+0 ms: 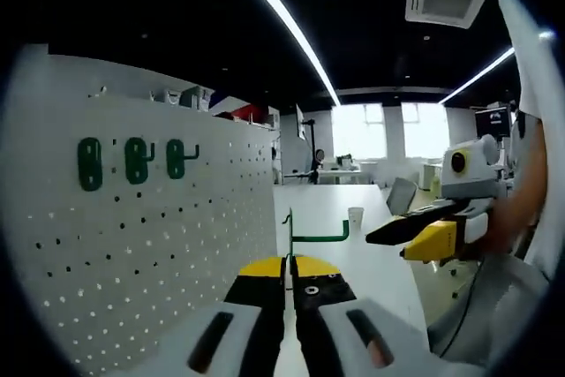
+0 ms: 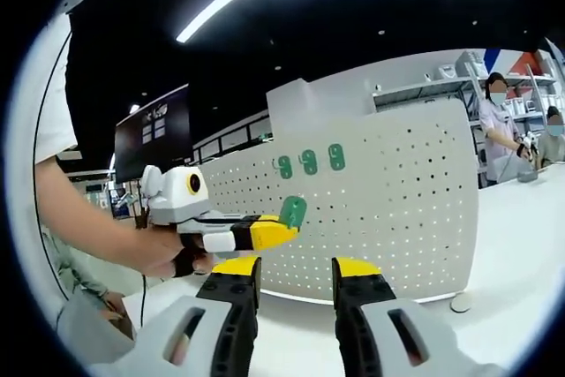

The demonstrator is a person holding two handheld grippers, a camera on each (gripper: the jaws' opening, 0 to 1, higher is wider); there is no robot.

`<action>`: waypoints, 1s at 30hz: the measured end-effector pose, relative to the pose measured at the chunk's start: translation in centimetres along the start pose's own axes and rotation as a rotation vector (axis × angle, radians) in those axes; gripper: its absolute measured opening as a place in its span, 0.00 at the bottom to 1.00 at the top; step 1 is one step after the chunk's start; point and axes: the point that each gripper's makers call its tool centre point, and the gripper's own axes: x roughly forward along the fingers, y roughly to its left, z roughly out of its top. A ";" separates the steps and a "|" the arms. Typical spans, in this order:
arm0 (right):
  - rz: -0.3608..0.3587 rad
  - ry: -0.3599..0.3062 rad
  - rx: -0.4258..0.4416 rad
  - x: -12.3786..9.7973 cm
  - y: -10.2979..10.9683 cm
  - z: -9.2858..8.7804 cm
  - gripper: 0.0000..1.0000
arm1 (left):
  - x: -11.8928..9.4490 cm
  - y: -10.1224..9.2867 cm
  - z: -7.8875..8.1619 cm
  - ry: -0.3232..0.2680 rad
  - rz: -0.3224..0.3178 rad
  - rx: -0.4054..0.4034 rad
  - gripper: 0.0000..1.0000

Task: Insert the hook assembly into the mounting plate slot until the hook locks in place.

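**Green hook held at the pegboard, right jaws empty**

At the tips of the left gripper (image 1: 290, 282), in the left gripper view: one green hook (image 1: 305, 236), clamped between jaws that are closed almost to touching. Its flat plate stands edge-on from the tips toward 12 o'clock; its arm runs toward 3 o'clock and turns up at the end.

At 9 to 10 o'clock: white pegboard (image 1: 168, 245), carrying three mounted green hooks (image 1: 132, 162) in a row. The held hook stands apart from the board face.

At 3 o'clock: right gripper (image 1: 424, 231), jaws apart, nothing between them, held by a hand (image 1: 499, 227).

Right gripper view: own jaws spread wide and empty. It shows the left gripper (image 2: 281, 232) from the side at 9 o'clock, the hook's plate (image 2: 292, 212) face-on at its tip, in front of the board (image 2: 388, 192). The hook's arm is hidden here. The three mounted hooks (image 2: 309, 162) sit near 12 o'clock.

Which hole the held hook faces cannot be made out.
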 end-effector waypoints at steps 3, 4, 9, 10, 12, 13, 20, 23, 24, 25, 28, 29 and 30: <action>0.003 -0.008 0.004 -0.1 0.2 0.2 0.30 | -0.7 -0.1 0.6 -0.018 0.012 0.001 0.01; 0.003 -0.009 0.006 -0.1 0.3 0.2 0.30 | -1.1 0.0 0.9 -0.029 0.032 0.006 0.01; 0.004 0.003 0.003 -0.4 0.5 -0.3 0.30 | -2.1 -0.5 1.8 -0.067 0.047 -0.024 0.01; 0.005 0.005 0.002 -0.5 0.6 -0.4 0.30 | -2.4 -0.6 2.0 -0.071 0.052 -0.018 0.01; 0.004 0.008 0.000 -0.6 0.6 -0.5 0.30 | -2.7 -0.6 2.3 -0.087 0.061 -0.030 0.02; 0.004 0.009 0.002 -0.6 0.7 -0.5 0.30 | -2.8 -0.7 2.3 -0.090 0.061 -0.034 0.02; 0.008 0.001 0.016 -0.5 0.9 -0.3 0.30 | -3.2 -0.8 2.1 -0.091 0.075 -0.038 0.02; 0.028 -0.041 0.097 -0.4 1.1 0.6 0.30 | -3.2 -0.8 2.0 -0.086 0.076 -0.034 0.02; 0.030 -0.057 0.140 -0.4 0.9 0.7 0.30 | -3.1 -0.8 2.0 -0.086 0.077 -0.034 0.02; 0.051 -0.073 0.193 -0.4 1.1 0.9 0.30 | -3.1 -0.7 2.0 -0.087 0.080 -0.032 0.02; 0.066 -0.086 0.252 -0.4 1.2 0.9 0.30 | -3.1 -0.7 2.1 -0.087 0.086 -0.030 0.02; 0.069 -0.086 0.271 -0.4 1.3 0.8 0.30 | -3.1 -0.7 2.0 -0.084 0.086 -0.030 0.02; 0.064 -0.088 0.276 -0.4 1.3 0.7 0.30 | -3.1 -0.7 1.9 -0.082 0.088 -0.029 0.02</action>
